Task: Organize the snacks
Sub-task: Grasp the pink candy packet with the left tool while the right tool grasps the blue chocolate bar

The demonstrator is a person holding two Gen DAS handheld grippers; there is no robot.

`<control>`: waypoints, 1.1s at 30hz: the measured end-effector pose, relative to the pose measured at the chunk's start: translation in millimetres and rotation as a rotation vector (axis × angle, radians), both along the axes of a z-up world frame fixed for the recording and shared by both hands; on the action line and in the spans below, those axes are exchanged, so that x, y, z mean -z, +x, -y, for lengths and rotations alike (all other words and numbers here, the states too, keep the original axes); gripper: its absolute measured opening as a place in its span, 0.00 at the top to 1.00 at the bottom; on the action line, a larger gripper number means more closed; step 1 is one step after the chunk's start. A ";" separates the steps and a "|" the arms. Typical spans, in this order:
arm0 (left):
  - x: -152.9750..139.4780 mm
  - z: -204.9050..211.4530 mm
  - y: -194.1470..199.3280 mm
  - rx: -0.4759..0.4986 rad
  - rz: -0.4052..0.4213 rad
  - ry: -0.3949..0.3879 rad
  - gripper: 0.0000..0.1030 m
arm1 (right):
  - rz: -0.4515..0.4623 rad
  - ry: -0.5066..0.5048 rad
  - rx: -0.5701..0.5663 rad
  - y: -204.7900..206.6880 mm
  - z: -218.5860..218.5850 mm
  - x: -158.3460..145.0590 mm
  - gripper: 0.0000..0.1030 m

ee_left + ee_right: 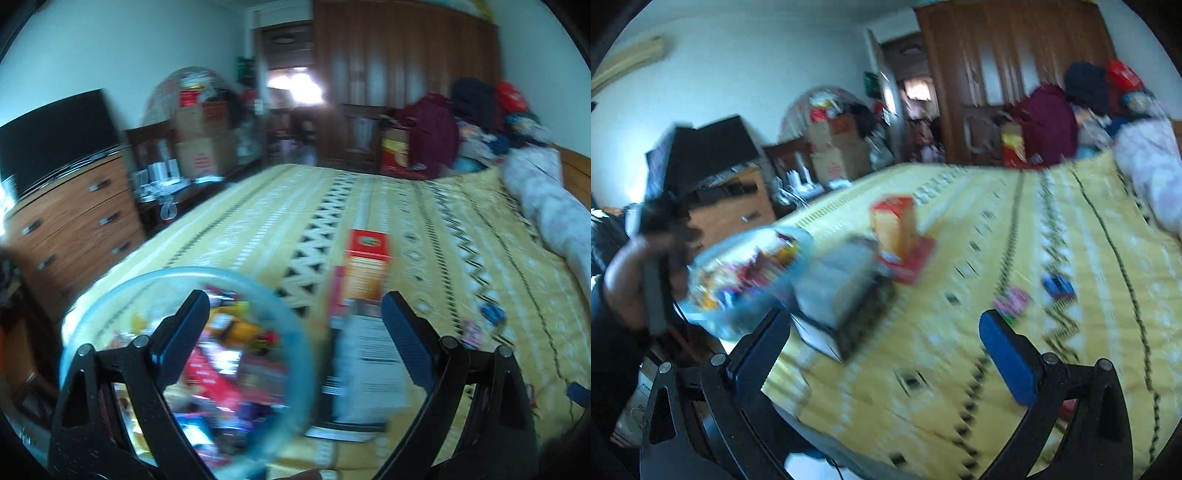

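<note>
A clear blue-rimmed bowl (299, 354) full of mixed snack packets sits at the near left edge of a yellow patterned bed (424, 229). My left gripper (295, 306) hangs open just above its right rim, with nothing between the fingers. An orange-red snack box (365, 266) stands upright behind a grey-white flat box (369, 365). In the right wrist view the bowl (746, 273), the grey box (842, 288) and the orange box (894, 225) lie ahead to the left. My right gripper (886, 328) is open and empty over the bedspread. A pink packet (1012, 299) and a blue packet (1058, 284) lie loose on the bed.
A wooden chest of drawers (74, 229) with a dark screen stands left of the bed. Cardboard boxes (203, 147) and a wardrobe (399, 74) are behind. Piled clothes (461, 118) and a rolled quilt (546, 214) fill the far right. A person's hand (653, 266) holding the other gripper shows at left.
</note>
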State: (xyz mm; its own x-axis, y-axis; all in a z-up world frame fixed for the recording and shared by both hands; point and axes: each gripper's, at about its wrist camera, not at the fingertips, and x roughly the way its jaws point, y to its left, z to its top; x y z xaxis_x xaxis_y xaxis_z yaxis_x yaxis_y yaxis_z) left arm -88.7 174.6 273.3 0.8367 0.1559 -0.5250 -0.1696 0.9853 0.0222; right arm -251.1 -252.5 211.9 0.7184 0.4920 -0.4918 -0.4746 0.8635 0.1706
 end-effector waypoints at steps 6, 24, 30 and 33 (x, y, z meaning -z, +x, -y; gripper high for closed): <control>28.0 111.4 22.2 0.344 -0.123 -0.023 0.08 | -0.137 0.059 0.150 1.3 81.7 47.4 0.00; 215.0 276.1 201.7 0.575 -0.474 -0.045 0.15 | -0.341 0.165 0.344 50.8 202.0 127.8 0.00; 230.3 265.9 215.2 0.540 -0.516 -0.055 0.56 | -0.370 0.170 0.331 69.6 209.7 138.2 0.07; 210.5 254.4 197.6 0.547 -0.464 -0.066 0.58 | -0.386 0.171 0.295 81.8 204.9 140.8 0.14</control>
State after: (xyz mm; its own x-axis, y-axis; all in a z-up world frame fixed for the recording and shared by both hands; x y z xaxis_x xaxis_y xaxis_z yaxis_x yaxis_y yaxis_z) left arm 108.9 -79.9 62.7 0.4740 -0.2656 -0.8395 0.3608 0.9283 -0.0899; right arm -169.2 -457.4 71.1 0.6205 0.3923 -0.6790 -0.0898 0.8957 0.4354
